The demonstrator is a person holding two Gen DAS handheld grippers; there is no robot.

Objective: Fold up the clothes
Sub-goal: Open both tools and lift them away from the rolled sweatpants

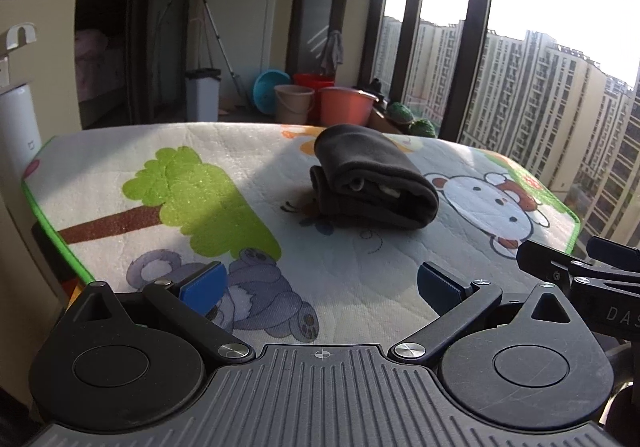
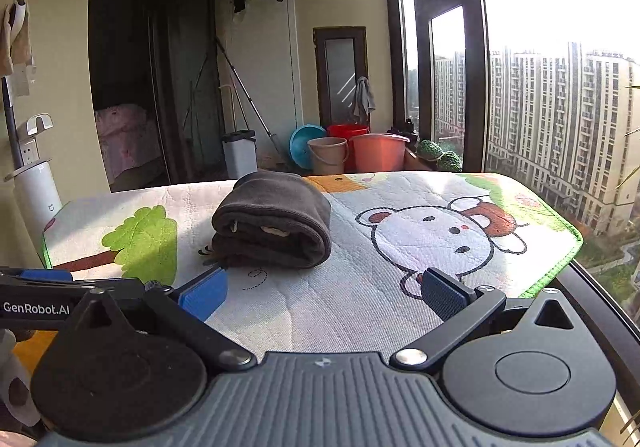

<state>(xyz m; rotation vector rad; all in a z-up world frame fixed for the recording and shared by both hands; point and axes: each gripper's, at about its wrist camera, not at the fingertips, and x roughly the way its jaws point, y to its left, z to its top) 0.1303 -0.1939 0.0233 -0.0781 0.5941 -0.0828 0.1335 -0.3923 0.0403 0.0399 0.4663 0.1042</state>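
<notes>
Now the dark grey garment (image 1: 370, 183) sits folded into a thick bundle (something pale tucked inside) on the cartoon mat (image 1: 160, 151); left gripper (image 1: 320, 283) and right gripper (image 2: 324, 289) hover short of it, jaws wide apart, holding nothing.

garment (image 2: 272, 223): soft matt fleece | mat (image 2: 320, 299): quilted printed cloth

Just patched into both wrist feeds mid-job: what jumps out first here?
A dark grey folded garment lies mid-table on a cartoon-printed mat with a white bear and green tree. Both the left gripper and right gripper are open and empty, short of it. Behind, plastic buckets sit by tall windows.
</notes>
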